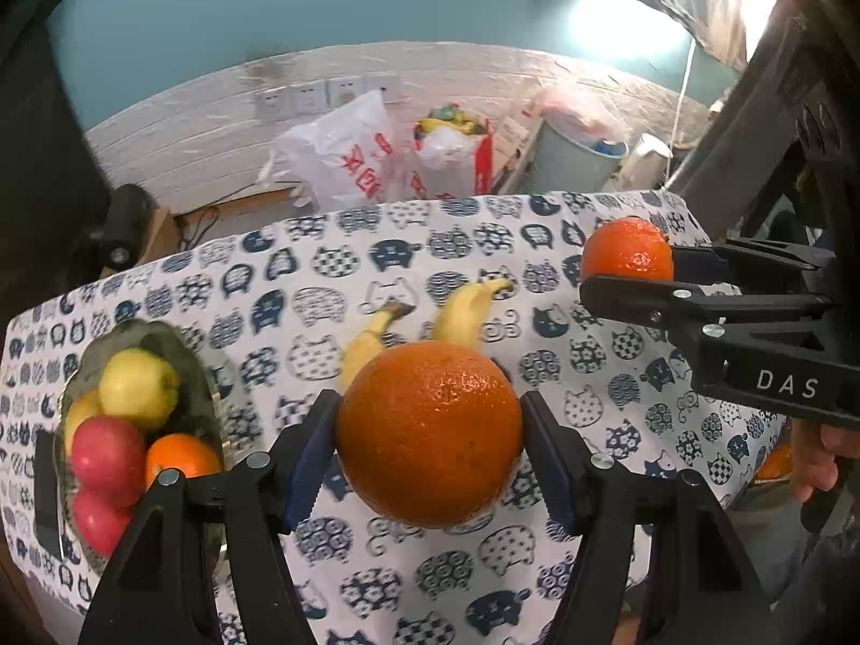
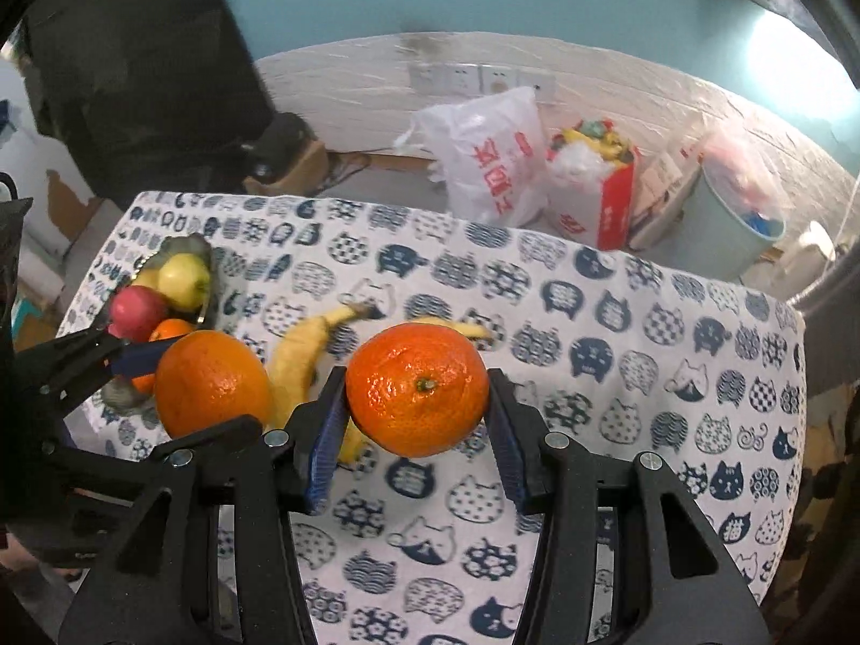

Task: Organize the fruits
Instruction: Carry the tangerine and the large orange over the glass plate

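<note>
Above cat-print table (image 1: 591,403) — left gripper (image 1: 430,432) jaws pinching large orange (image 1: 430,430) at its widest; right gripper (image 2: 416,392) jaws pinching smaller orange (image 2: 416,387). Both firm, round, probably weighty, waxy peel — grip across middle. Fruit bowl (image 1: 201,376) far left, bananas (image 1: 371,338) loose.

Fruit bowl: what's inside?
The bowl holds a yellow-green apple, red apples and an orange. A left-gripper finger covers its near edge; anything beneath stays hidden.
</note>
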### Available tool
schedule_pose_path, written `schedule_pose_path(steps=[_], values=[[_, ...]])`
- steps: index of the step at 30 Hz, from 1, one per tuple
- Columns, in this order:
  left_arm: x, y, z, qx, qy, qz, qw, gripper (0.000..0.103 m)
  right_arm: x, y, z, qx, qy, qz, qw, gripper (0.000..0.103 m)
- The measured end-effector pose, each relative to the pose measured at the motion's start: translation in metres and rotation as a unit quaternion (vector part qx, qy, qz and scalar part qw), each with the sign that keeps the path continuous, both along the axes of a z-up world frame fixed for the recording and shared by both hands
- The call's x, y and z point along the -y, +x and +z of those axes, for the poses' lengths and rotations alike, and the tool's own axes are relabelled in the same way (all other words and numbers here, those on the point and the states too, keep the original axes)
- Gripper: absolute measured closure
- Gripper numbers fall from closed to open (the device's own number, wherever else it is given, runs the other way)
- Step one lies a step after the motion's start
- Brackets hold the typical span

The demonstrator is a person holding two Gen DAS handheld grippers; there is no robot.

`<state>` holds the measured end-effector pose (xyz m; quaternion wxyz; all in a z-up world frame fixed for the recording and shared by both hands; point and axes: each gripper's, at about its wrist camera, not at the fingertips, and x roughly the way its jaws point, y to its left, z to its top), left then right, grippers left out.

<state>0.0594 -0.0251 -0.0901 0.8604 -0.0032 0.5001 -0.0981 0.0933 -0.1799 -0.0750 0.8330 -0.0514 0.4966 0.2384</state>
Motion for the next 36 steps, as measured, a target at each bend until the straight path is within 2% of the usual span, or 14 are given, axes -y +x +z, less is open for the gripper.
schedule_pose_path(steps=[9, 21, 28, 36], values=[[-0.055, -0.019, 0.007, 0.011, -0.008, 0.045, 0.9989, 0.034, -0.052, -0.006, 0.003, 0.003, 0.001, 0.043, 0.999, 0.055], [-0.133, -0.038, 0.006, 0.015, -0.031, 0.114, 0.9929, 0.034, -0.129, -0.009, 0.001, 0.000, 0.000, 0.096, 0.995, 0.055], [-0.165, -0.047, 0.002, 0.015, -0.035, 0.142, 0.9892, 0.034, -0.165, -0.010, -0.004, -0.003, 0.002, 0.118, 0.993, 0.055], [-0.189, -0.065, -0.014, -0.004, -0.031, 0.155, 0.9873, 0.034, -0.197, -0.006, -0.016, -0.018, 0.002, 0.132, 0.991, 0.055]])
